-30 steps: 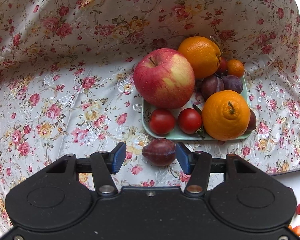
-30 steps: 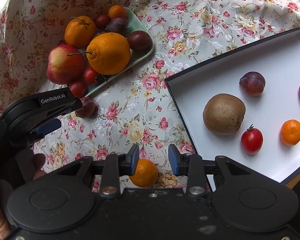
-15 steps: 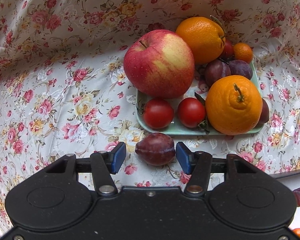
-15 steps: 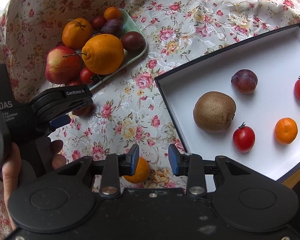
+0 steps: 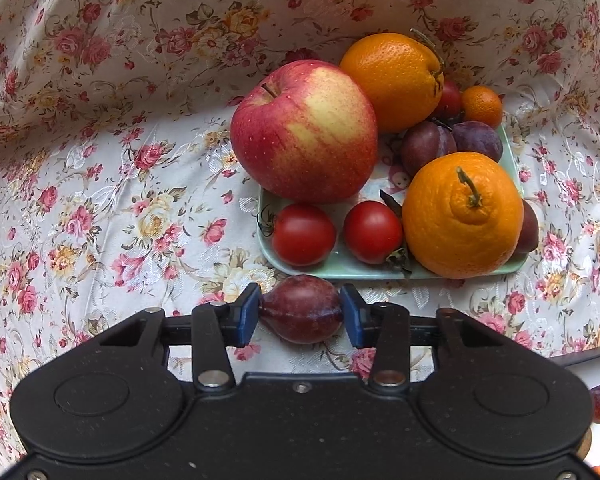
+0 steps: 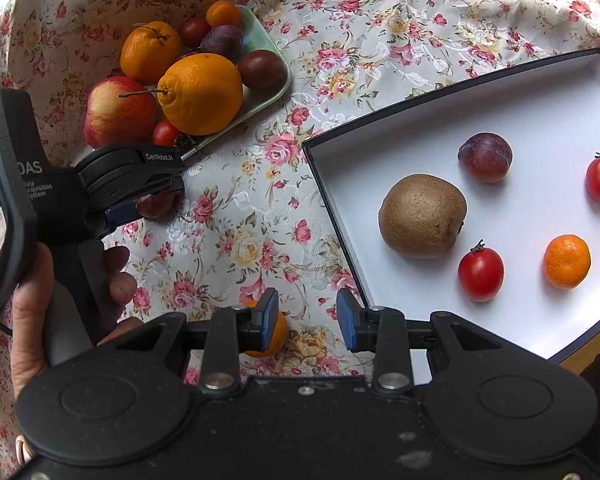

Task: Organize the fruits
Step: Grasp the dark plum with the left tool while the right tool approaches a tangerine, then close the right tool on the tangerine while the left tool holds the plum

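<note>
My left gripper (image 5: 300, 314) is shut on a dark red plum (image 5: 302, 308) lying on the floral cloth just in front of the green plate (image 5: 340, 268). The plate holds a red apple (image 5: 304, 132), two oranges (image 5: 464, 216), two tomatoes (image 5: 302, 234), plums and a small mandarin. In the right wrist view the left gripper (image 6: 140, 204) shows with the plum (image 6: 158, 205) between its pads. My right gripper (image 6: 307, 322) is open, with a small mandarin (image 6: 274, 336) on the cloth behind its left finger. The white box (image 6: 540, 120) holds a kiwi (image 6: 422, 216), a plum, tomatoes and a mandarin.
The floral cloth (image 6: 380, 20) covers the table and rises in folds behind the plate. The box's dark rim (image 6: 332, 204) runs close to the right of my right gripper. A hand (image 6: 40, 312) holds the left gripper's handle.
My left gripper moved forward around the plum and closed its pads on it. My right gripper shifted slightly right, so the small mandarin now sits behind its left finger.
</note>
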Available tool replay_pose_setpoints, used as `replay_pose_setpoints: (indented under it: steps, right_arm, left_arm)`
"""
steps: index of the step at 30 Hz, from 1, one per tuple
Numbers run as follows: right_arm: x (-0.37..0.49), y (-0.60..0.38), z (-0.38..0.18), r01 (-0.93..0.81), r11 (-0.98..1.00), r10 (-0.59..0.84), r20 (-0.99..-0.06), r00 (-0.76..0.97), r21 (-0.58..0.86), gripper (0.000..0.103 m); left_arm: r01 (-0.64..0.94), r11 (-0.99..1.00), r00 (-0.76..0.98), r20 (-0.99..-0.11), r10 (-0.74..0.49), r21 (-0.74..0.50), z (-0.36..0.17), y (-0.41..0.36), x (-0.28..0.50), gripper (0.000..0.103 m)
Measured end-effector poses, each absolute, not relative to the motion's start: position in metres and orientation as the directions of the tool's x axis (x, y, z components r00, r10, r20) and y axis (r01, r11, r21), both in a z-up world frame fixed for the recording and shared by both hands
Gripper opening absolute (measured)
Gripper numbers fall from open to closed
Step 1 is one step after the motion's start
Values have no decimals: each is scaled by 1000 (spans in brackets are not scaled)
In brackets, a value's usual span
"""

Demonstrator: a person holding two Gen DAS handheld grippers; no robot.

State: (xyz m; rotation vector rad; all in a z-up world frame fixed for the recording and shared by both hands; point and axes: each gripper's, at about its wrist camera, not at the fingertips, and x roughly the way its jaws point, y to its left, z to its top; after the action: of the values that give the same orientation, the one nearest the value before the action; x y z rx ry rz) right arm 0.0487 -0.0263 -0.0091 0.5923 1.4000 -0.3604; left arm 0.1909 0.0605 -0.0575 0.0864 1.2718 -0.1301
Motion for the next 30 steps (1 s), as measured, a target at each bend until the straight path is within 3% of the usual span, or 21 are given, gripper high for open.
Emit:
replay_pose_setpoints:
  steps: [9,17,30]
  right_arm:
    - [46,-28,-4,566,798,130,-976,175,208,36]
    - [51,-14,-14,561,777,249,-958,143,286,36]
    - [66,38,-28,477,870,109,-992,60,124,36]
  left_arm:
    - [39,998,341,-939,35,52,-8,102,182,51]
    - [-32,997,386,-919,76,69,33,139,161,51]
    - [-38,997,403,-913,70,60,49,179,144,51]
